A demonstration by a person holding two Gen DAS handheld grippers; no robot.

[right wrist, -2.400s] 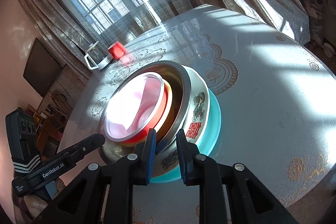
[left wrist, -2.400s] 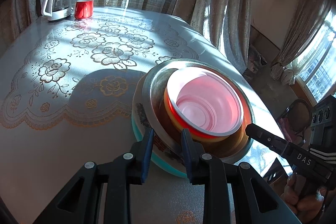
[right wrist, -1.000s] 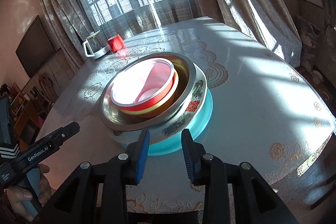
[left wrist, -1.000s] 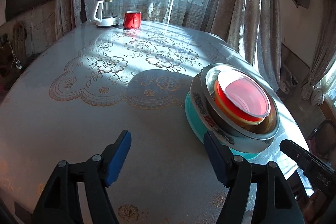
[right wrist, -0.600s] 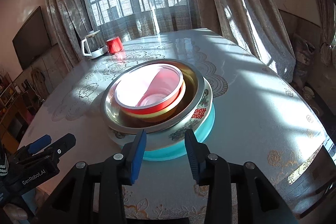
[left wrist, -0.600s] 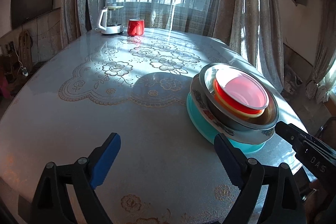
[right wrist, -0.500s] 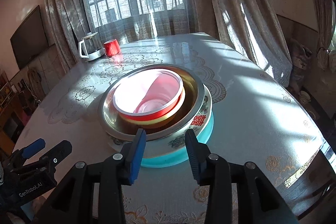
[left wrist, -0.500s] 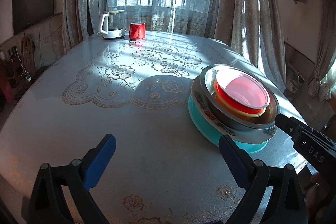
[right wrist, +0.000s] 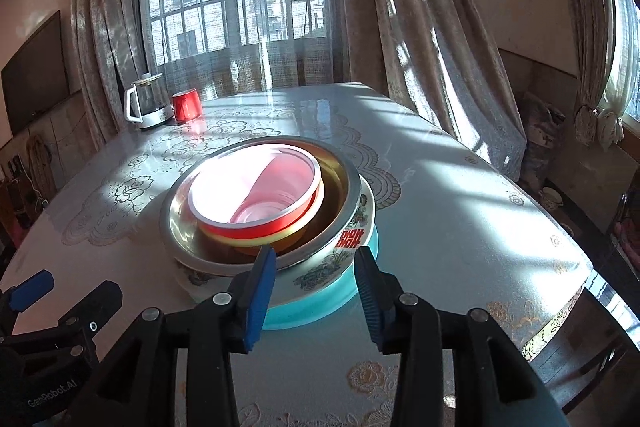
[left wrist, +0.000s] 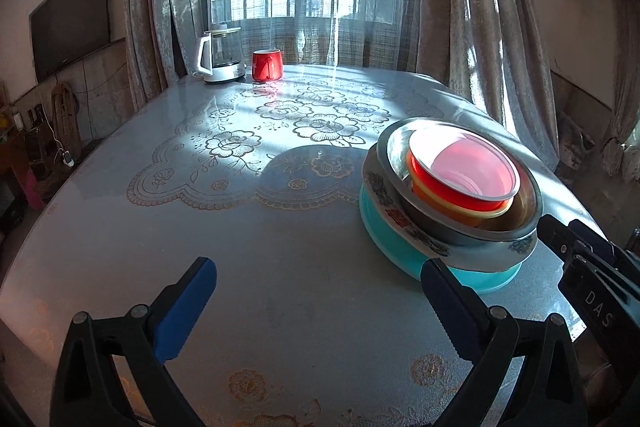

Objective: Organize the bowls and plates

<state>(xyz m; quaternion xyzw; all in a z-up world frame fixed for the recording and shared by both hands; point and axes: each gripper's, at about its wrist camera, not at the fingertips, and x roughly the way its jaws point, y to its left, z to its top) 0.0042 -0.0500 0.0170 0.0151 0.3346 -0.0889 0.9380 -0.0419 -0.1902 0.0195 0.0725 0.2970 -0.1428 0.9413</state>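
Note:
A nested stack stands on the table: a red bowl (left wrist: 466,175) (right wrist: 256,195) in a yellow bowl (left wrist: 492,213), inside a steel bowl (left wrist: 516,223) (right wrist: 352,183), on a white flowered bowl (left wrist: 472,255) (right wrist: 332,259), on a teal plate (left wrist: 472,275) (right wrist: 320,307). My left gripper (left wrist: 316,301) is open and empty, held back over the table left of the stack. My right gripper (right wrist: 316,287) is open and empty, just in front of the stack, not touching it.
A white kettle (left wrist: 220,57) (right wrist: 146,103) and a red mug (left wrist: 267,65) (right wrist: 187,105) stand at the table's far side by the curtained window. The table (left wrist: 280,227) has a lace-patterned cover. Its edge runs close on the right (right wrist: 576,291).
Both grippers let go of the stack's rim, opened and drew back and up from it. The stack stays where it was.

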